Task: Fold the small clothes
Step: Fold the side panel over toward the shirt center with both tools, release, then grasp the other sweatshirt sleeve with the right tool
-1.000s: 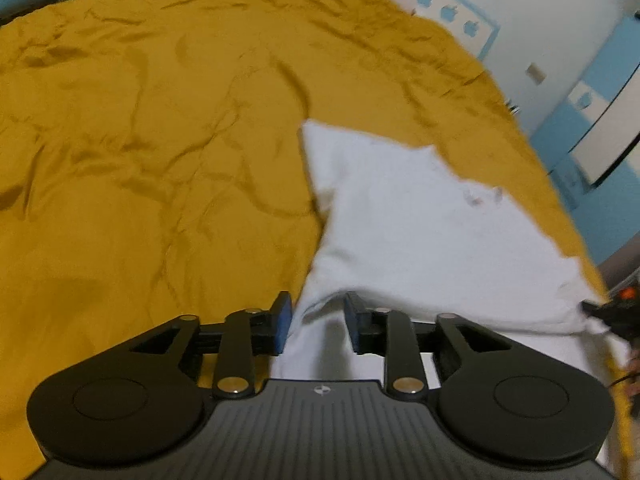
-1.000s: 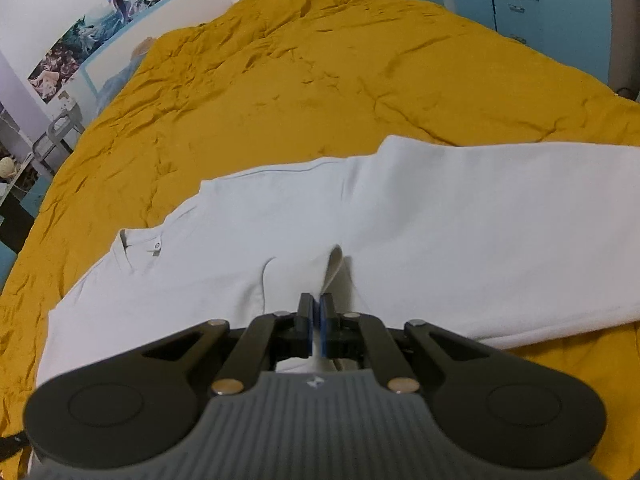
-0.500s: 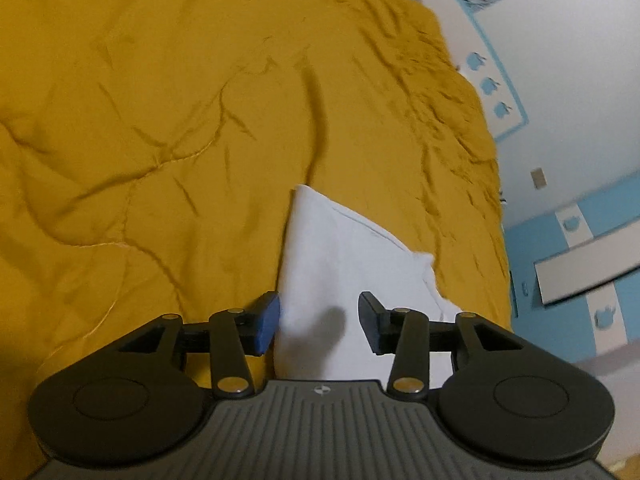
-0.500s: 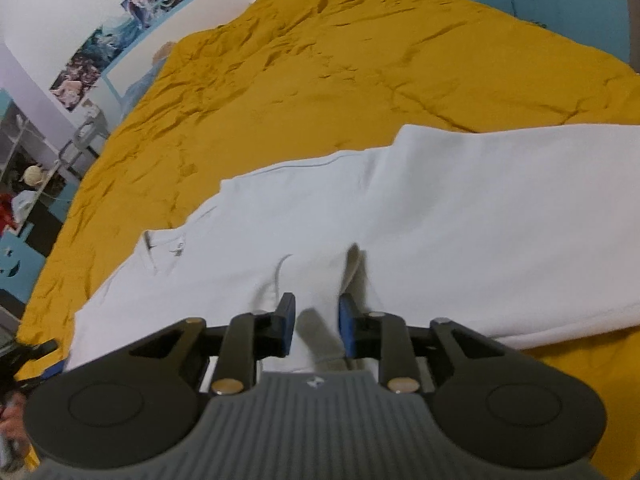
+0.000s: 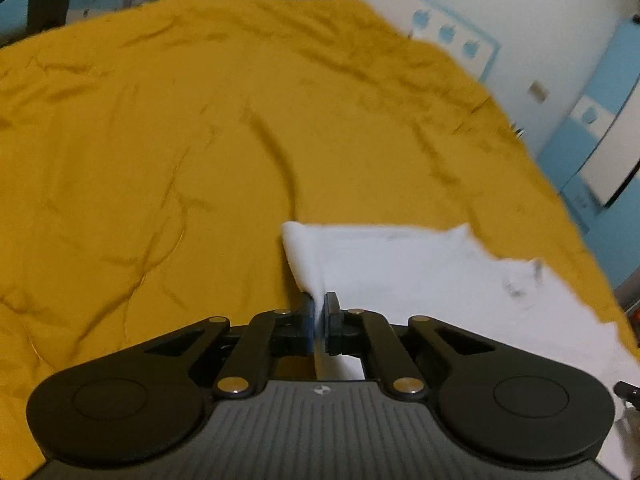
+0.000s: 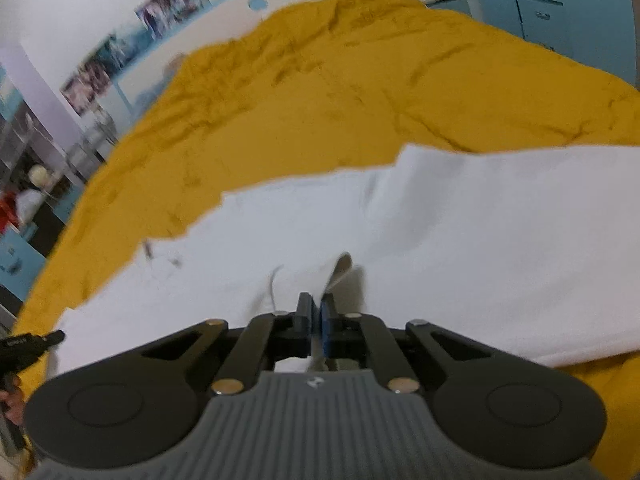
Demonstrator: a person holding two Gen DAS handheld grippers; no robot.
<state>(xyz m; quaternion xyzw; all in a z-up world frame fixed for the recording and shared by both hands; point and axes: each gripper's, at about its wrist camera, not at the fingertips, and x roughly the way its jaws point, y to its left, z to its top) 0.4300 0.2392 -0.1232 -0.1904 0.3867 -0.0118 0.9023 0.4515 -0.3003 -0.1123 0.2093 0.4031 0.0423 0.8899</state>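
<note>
Open mustard bedspread (image 5: 160, 152) left and beyond the white garment (image 6: 460, 232); wall (image 5: 520, 12) farther right.

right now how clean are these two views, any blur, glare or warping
Left wrist view: smeared by motion, the shirt edge and bedspread creases are soft, while the left gripper stays sharp. Right wrist view: also blurred, worst on the wall posters; the right gripper is crisp. Both bow straight lines at the rims, fisheye style. Lighting is dim and warm, with no glare.

left tool (image 5: 319, 307) pinching white garment (image 5: 404, 264), yellow bedspread (image 5: 160, 152)
</note>
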